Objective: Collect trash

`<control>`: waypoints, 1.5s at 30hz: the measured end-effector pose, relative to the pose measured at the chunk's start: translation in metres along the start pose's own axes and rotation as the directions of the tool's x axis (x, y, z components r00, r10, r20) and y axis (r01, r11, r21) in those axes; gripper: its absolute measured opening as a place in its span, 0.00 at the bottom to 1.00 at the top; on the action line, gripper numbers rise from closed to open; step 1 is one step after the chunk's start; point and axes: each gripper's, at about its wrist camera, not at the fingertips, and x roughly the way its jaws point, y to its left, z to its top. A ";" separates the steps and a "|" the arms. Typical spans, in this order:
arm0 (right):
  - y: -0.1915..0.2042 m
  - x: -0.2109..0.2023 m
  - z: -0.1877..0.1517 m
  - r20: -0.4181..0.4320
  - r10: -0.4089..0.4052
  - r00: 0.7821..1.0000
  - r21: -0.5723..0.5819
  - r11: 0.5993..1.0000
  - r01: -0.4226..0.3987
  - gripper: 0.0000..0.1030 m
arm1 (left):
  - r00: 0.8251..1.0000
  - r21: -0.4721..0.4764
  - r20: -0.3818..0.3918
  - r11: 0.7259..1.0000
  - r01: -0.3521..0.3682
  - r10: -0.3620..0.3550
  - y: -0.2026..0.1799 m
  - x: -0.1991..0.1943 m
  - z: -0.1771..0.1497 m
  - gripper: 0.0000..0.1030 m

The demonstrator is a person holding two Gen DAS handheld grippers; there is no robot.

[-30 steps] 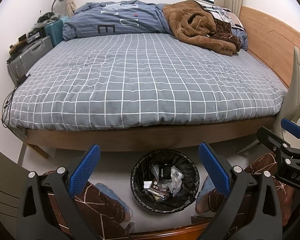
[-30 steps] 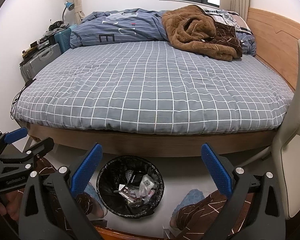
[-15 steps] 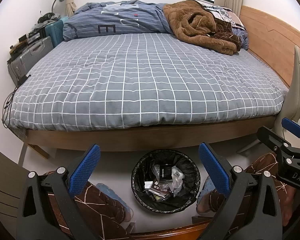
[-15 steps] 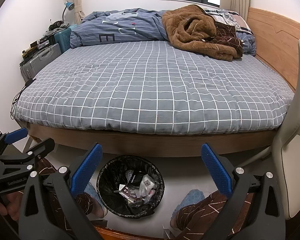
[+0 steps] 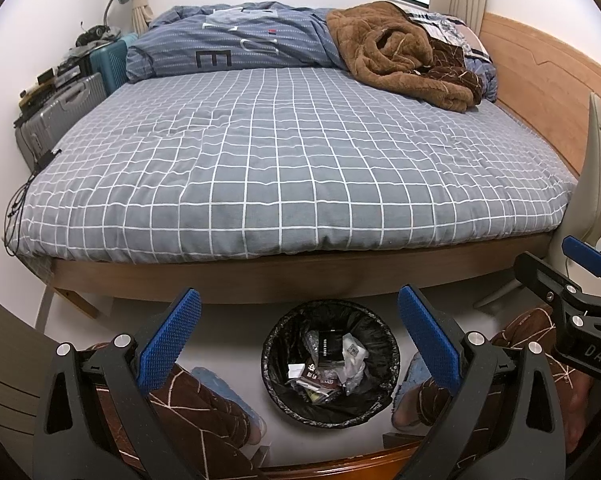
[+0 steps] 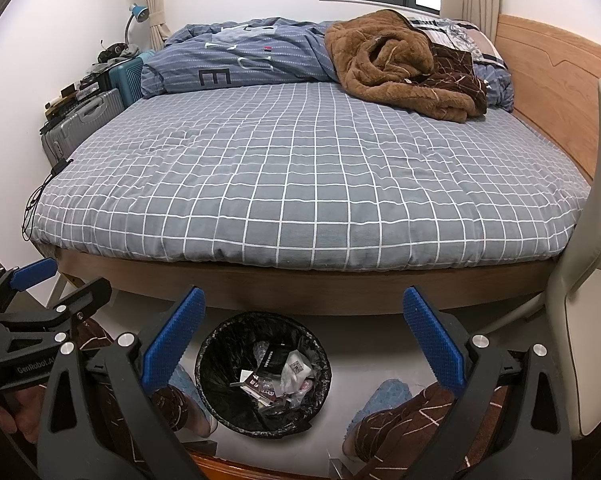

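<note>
My left gripper and right gripper gape wide, empty, above the round black-lined trash bin holding crumpled wrappers and packaging.

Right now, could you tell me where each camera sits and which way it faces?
Left wrist: on the left gripper, facing the bed, bin below; open fingers, knees, slippers, right gripper at right edge.
Right wrist: on the right gripper, same heading; bin sits left of centre; left gripper at left edge, chair right.
Shared: bed, bin, brown blanket.
</note>
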 end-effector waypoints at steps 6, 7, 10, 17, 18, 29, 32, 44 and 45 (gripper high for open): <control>0.001 0.000 0.001 -0.001 -0.001 1.000 0.001 1.000 0.001 0.93 | 1.000 0.001 0.000 1.000 0.002 -0.002 -0.001 -0.001 0.001 0.94; 0.001 0.001 0.001 -0.002 0.000 1.000 0.000 1.000 0.000 0.93 | 1.000 0.001 0.001 1.000 0.001 -0.001 -0.001 -0.001 0.001 0.94; 0.000 0.000 0.002 -0.003 0.001 1.000 0.002 1.000 -0.001 0.93 | 1.000 0.002 0.001 1.000 0.002 -0.002 0.000 -0.001 0.001 0.94; 0.000 0.000 0.002 -0.002 0.002 1.000 0.002 1.000 -0.002 0.93 | 1.000 0.001 0.001 1.000 0.002 -0.002 -0.001 -0.001 0.001 0.94; 0.000 0.000 0.002 -0.001 0.002 1.000 0.002 1.000 -0.002 0.93 | 1.000 0.001 0.001 1.000 0.002 -0.002 -0.001 0.000 0.001 0.94; 0.001 0.001 0.002 -0.002 0.002 1.000 0.002 1.000 -0.002 0.93 | 1.000 -0.026 0.020 1.000 -0.012 0.013 -0.001 -0.005 0.003 0.94; 0.000 0.001 0.001 -0.003 0.002 1.000 0.002 1.000 -0.002 0.93 | 0.999 -0.026 0.029 0.999 -0.019 0.020 -0.002 -0.007 0.003 0.94; 0.000 0.002 -0.001 -0.005 0.002 1.000 0.002 1.000 -0.002 0.93 | 1.000 -0.037 0.016 0.999 -0.025 0.025 -0.001 -0.004 0.001 0.94; 0.001 0.002 -0.001 -0.005 0.003 1.000 0.002 1.000 -0.003 0.93 | 1.000 -0.039 0.015 0.999 -0.027 0.027 -0.001 -0.004 0.001 0.94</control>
